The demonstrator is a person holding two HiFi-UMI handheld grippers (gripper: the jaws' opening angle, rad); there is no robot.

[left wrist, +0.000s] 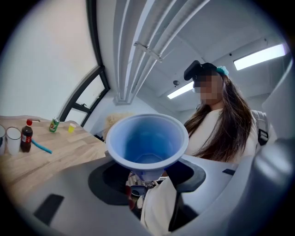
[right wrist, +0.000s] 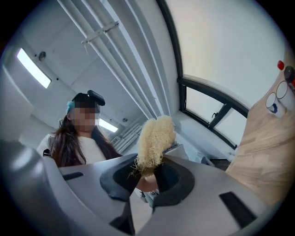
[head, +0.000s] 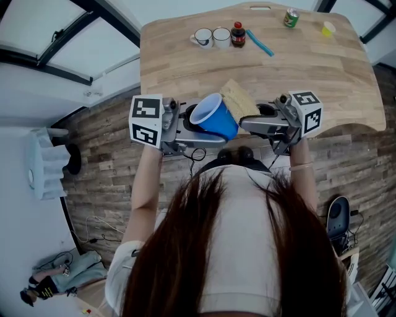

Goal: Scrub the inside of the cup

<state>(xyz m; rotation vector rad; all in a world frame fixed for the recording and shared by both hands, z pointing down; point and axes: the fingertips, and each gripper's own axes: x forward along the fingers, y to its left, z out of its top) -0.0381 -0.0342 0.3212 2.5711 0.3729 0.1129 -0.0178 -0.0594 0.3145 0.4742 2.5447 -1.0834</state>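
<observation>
A blue plastic cup [head: 213, 116] is held up in front of the person's chest, clear of the table, with my left gripper [head: 199, 129] shut on its base. In the left gripper view the cup [left wrist: 147, 138] shows its empty inside, mouth towards the camera, and the left gripper [left wrist: 146, 177] clamps its narrow bottom. My right gripper [head: 249, 122] is shut on a pale yellow loofah scrubber [head: 237, 99], which stands right beside the cup's rim. In the right gripper view the scrubber [right wrist: 156, 139] sticks up out of the right gripper [right wrist: 148, 174].
The wooden table [head: 309, 74] lies beyond the grippers. At its far edge stand two white mugs [head: 211, 38], a dark bottle with a red cap [head: 238, 35], a blue stick [head: 260, 43], a green can [head: 291, 18] and a small yellow cup [head: 328, 28].
</observation>
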